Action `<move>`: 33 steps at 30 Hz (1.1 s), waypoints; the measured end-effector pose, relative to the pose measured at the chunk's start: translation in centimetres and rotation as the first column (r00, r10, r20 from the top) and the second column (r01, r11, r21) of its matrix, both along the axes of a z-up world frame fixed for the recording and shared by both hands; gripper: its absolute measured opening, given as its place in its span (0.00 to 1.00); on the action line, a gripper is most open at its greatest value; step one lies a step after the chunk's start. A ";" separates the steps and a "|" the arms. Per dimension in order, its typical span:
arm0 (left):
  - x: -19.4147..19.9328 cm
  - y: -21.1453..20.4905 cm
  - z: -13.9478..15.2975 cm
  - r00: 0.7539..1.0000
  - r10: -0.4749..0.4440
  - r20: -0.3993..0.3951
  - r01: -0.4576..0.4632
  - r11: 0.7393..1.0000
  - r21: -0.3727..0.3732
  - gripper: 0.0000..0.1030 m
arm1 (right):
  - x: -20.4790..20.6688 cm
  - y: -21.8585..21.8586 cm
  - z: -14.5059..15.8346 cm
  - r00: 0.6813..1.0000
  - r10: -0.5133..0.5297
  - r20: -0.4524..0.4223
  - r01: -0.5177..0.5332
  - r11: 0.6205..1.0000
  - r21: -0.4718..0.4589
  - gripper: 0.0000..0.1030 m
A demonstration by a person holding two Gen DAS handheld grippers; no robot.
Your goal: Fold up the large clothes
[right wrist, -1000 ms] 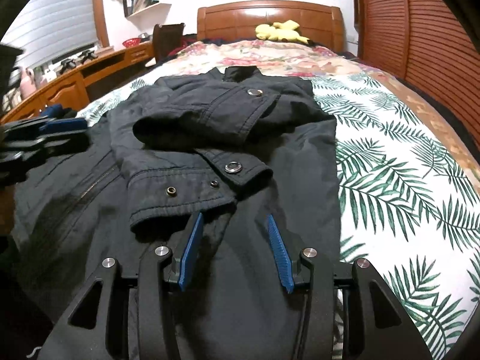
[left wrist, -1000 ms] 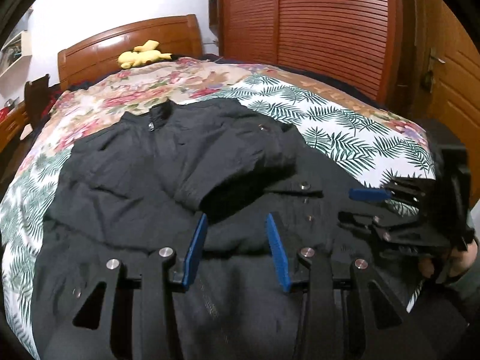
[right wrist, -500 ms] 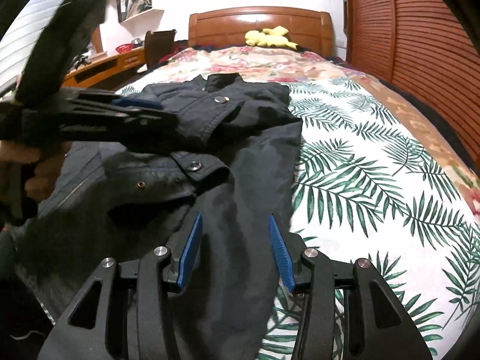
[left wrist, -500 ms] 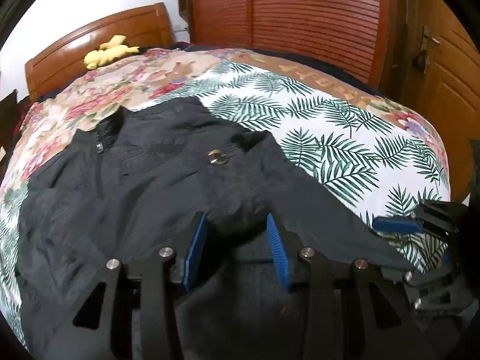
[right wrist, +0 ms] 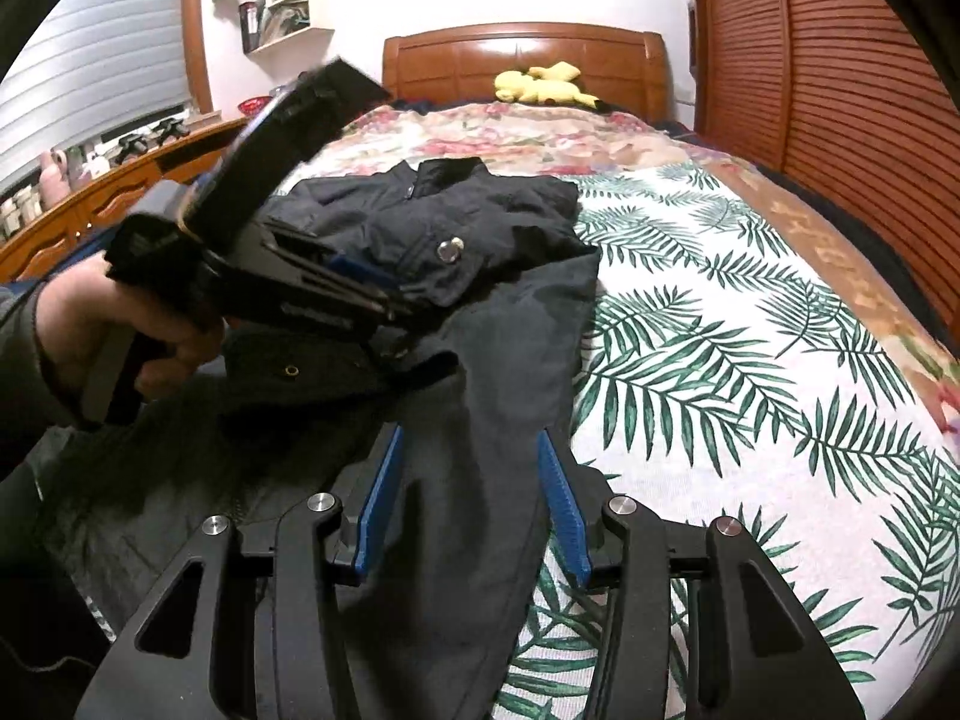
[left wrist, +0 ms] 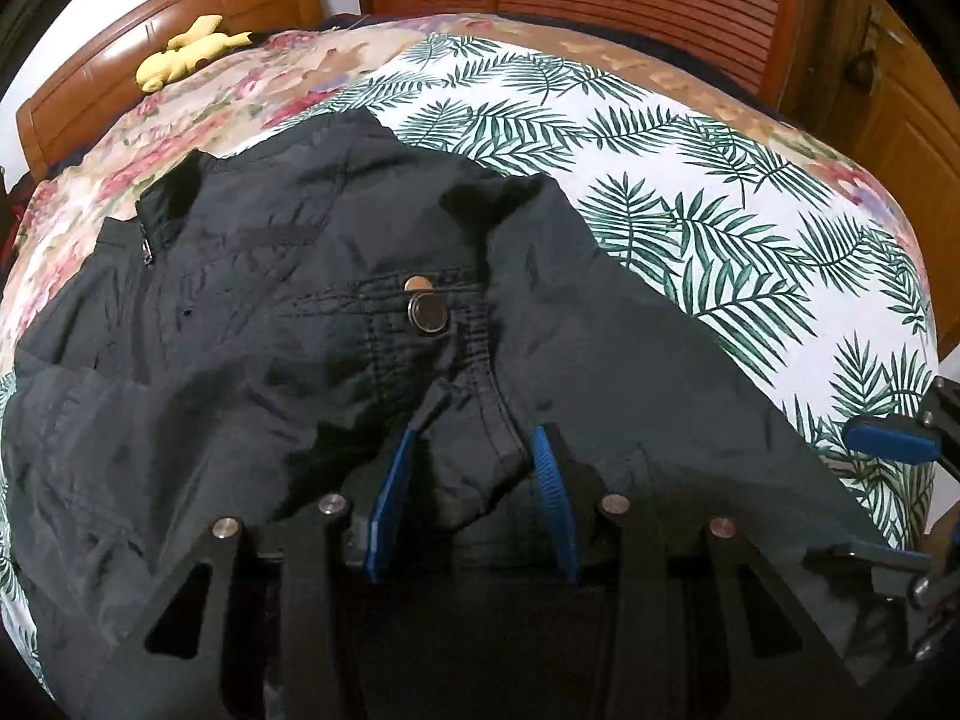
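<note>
Left gripper (left wrist: 474,468) jaws stand apart with a cuff (left wrist: 474,420) of the black jacket (left wrist: 240,360) bunched between them, unclamped. Right gripper (right wrist: 471,492) jaws apart too – over the jacket's edge. Jacket lies on the bed (right wrist: 750,330).

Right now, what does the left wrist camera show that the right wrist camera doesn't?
Only the left wrist view shows the wooden door and a fold of cuff between the left gripper jaws. Only the right wrist view shows the wall shelf, the desk and the hand gripping the left tool. Both show the black jacket, palm-leaf bedspread and yellow plush toy.
</note>
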State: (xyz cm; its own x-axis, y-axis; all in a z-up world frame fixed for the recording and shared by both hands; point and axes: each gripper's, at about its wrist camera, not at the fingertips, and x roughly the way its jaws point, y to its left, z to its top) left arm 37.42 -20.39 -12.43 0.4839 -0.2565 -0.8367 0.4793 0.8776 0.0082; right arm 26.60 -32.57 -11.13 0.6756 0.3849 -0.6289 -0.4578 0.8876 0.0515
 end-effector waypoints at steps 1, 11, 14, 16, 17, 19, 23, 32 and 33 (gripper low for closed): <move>0.0 0.0 0.0 1.000 0.000 0.002 0.000 1.000 0.001 0.39 | 0.0 0.0 0.1 1.000 0.000 0.000 0.000 1.000 0.002 0.45; -1.7 1.9 2.2 0.992 0.030 0.125 -0.037 0.998 0.056 0.07 | -0.2 1.1 0.8 1.000 0.012 0.024 -0.011 1.000 -0.010 0.45; -2.8 4.3 4.6 0.977 0.081 0.198 -0.087 0.996 0.020 0.07 | 0.1 1.8 1.0 1.000 0.010 0.024 -0.010 1.000 -0.010 0.45; -3.5 5.9 6.1 0.965 0.108 0.239 -0.110 0.994 -0.004 0.07 | 0.1 2.5 1.2 0.999 0.016 0.031 -0.015 1.000 -0.013 0.45; -4.1 7.2 7.3 0.954 0.130 0.269 -0.129 0.991 -0.021 0.07 | 0.0 2.9 1.3 0.999 0.017 0.036 -0.017 1.000 -0.017 0.45; -5.0 9.2 8.7 0.940 0.158 0.303 -0.153 0.987 -0.041 0.07 | 0.1 3.6 1.3 0.999 0.020 0.039 -0.019 0.999 -0.031 0.45; -6.8 13.0 10.2 0.919 0.212 0.333 -0.201 0.977 -0.070 0.07 | 0.2 4.8 1.1 0.999 0.022 0.041 -0.019 0.998 -0.058 0.45; -9.4 18.3 8.0 0.909 0.287 0.301 -0.281 0.958 -0.065 0.07 | 0.6 5.9 0.7 0.999 0.009 0.037 -0.006 0.997 -0.078 0.45; -9.6 18.7 7.5 0.912 0.293 0.287 -0.285 0.956 -0.069 0.07 | 0.5 5.9 0.7 0.999 0.008 0.036 -0.005 0.997 -0.079 0.45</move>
